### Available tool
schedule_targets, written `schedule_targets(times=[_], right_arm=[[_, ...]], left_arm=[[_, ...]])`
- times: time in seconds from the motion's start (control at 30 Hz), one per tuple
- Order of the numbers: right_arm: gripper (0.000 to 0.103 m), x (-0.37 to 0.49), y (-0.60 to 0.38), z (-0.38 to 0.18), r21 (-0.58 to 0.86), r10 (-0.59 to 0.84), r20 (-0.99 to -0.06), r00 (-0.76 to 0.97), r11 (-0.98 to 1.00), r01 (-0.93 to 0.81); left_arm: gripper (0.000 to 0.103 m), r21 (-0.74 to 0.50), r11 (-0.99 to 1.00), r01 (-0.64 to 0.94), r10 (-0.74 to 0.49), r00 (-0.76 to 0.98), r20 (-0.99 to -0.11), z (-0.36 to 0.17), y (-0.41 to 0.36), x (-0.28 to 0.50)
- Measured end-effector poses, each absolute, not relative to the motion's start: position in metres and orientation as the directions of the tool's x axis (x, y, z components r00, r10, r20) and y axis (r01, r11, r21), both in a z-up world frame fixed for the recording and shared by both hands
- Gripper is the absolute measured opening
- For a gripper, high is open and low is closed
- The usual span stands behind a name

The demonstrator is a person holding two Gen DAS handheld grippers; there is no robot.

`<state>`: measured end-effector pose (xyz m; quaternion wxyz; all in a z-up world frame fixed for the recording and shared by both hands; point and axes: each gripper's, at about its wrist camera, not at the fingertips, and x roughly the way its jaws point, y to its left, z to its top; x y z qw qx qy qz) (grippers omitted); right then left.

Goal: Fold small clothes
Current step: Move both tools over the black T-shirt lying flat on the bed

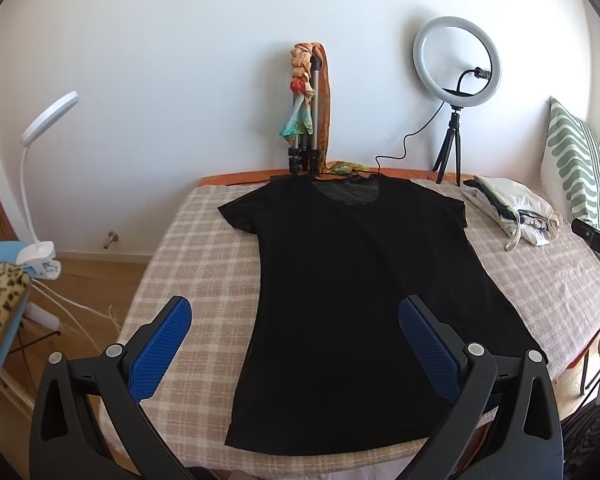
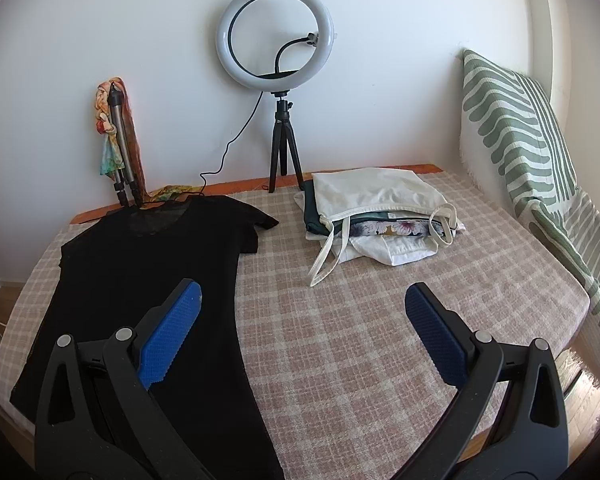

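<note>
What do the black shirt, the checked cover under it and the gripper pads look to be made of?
Black shirt: thin matte knit, probably; the back layer at the neckline looks sheer like mesh.
Checked cover: woven cloth, pink and cream, with a coarse, matte weave.
Pads of the left gripper, and of the right gripper: blue with a fine dimpled grid, likely rubber or soft plastic.

plaid-covered bed (image 2: 380, 340) carries a flat black t-shirt (image 1: 352, 280), a fabric pile (image 2: 380, 216), two tripods
</note>
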<state>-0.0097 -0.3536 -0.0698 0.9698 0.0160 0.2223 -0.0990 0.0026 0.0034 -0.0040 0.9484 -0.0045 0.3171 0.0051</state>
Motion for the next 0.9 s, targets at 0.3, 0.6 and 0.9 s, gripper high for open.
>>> schedule_targets(times=[0.3,0.6,0.9], right_arm=[[0.103,-0.012,-0.353,-0.068,-0.011,-0.181,-0.433,0.883,0.981,0.196],[0.103,-0.012,-0.351,-0.067,-0.007,-0.176,-0.432,0.884,0.981,0.192],[0.103,-0.008,-0.342,-0.063,-0.008,-0.166,-0.434,0.885,0.983,0.181]], left_arm=[[0.103,0.000,1.000,-0.017,0.014,0.795,-0.607,-0.004,0.000,0.002],[0.103,-0.001,1.000,-0.019,0.015,0.791,-0.611,-0.004,0.003,0.002],[0.103,0.001,1.000,-0.024,0.020,0.782,-0.623,-0.007,0.007,0.003]])
